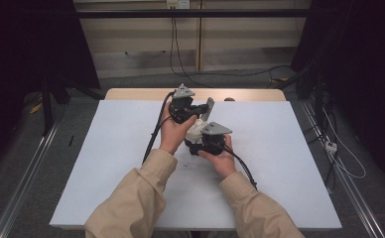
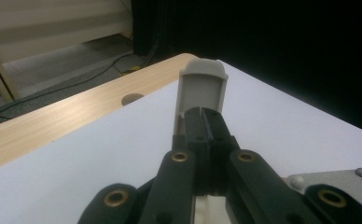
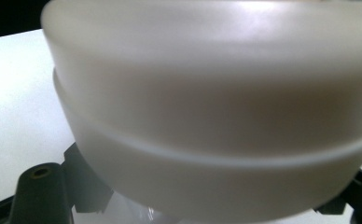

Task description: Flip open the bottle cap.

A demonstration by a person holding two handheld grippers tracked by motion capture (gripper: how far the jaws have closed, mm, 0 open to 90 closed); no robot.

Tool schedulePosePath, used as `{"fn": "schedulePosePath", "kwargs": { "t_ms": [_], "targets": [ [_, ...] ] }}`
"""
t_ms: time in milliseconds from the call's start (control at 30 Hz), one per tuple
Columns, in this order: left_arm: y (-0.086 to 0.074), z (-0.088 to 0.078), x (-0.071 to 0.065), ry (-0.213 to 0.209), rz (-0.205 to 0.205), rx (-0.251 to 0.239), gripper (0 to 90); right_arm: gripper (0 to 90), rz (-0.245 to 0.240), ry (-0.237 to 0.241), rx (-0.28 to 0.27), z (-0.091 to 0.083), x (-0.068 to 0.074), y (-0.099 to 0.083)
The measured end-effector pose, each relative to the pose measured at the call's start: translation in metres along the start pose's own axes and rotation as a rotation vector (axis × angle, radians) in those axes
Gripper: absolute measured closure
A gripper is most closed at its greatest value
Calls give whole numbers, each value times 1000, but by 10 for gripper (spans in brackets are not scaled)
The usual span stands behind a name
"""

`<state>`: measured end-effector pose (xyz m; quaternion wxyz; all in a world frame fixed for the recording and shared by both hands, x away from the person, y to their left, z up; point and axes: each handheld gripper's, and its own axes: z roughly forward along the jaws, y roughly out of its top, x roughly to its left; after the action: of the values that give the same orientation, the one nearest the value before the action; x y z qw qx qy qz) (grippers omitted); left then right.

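My left gripper (image 1: 199, 111) is held above the middle of the table, shut on a thin grey flat piece with a rounded end (image 1: 209, 107). In the left gripper view the two jaws press together (image 2: 202, 123) and the grey piece (image 2: 202, 86) stands up just past their tips. Just in front of it my right gripper (image 1: 204, 136) holds a white rounded container (image 1: 195, 130) against the left hand. The right gripper view looks straight at the container's cloudy wall with a ridge around it (image 3: 207, 107), very close. That wall hides the right fingertips; black jaw links (image 3: 41, 193) show below.
A white board (image 1: 280, 163) covers the table. A strip of bare wood (image 1: 131, 94) with a round hole (image 1: 228, 99) runs along the far edge. Cables (image 1: 178, 59) lie on the floor beyond. Metal rails (image 1: 27, 173) flank both sides.
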<state>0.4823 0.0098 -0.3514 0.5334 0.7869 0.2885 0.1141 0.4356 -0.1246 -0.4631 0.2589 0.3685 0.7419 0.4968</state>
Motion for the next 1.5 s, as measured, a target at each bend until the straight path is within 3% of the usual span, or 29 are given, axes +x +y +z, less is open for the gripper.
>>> {"fn": "schedulePosePath", "kwargs": {
  "t_ms": [1500],
  "targets": [
    [-1, 20, 3, -21, 0, 31, 900, 189, 14, 7, 2, 0, -2, 0]
  ]
}}
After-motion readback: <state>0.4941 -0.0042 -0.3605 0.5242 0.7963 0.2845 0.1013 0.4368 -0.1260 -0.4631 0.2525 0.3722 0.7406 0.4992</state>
